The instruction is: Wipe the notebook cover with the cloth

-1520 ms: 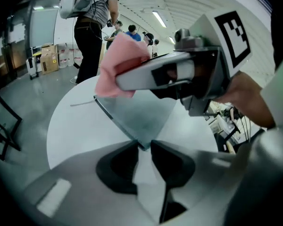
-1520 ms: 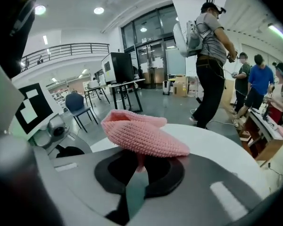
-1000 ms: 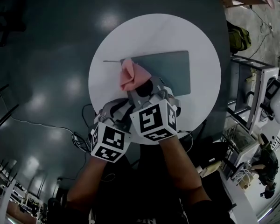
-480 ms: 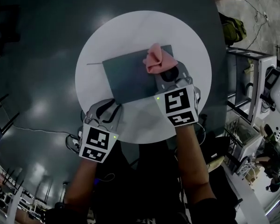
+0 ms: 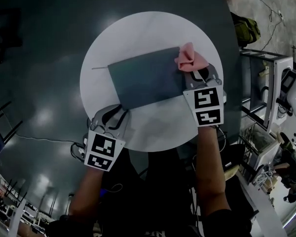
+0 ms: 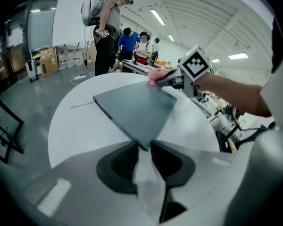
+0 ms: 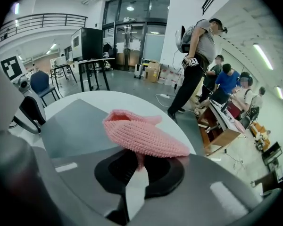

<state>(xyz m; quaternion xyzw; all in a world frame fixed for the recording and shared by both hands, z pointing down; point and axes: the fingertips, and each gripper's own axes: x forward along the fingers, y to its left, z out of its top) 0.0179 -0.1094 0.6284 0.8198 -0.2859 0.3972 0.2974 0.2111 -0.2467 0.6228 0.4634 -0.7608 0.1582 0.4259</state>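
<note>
One sweep of the cover looks complete.

Head view: the grey notebook (image 5: 143,80) lies on the round white table (image 5: 138,28). The pink cloth (image 5: 190,57), at the cover's left end a second ago, now sits at its far right corner and overhangs the edge.

Left gripper view: the left gripper (image 6: 144,146) is clamped on the notebook's near corner, steadying it.

Right gripper view: the right gripper (image 7: 137,160) is clenched on the cloth, with the cover to its left. A return stroke seems next.

A large lab-like workshop hall: workbenches (image 7: 92,62), cardboard boxes (image 6: 48,60), cables (image 5: 39,135) on a concrete floor (image 6: 33,102).
</note>
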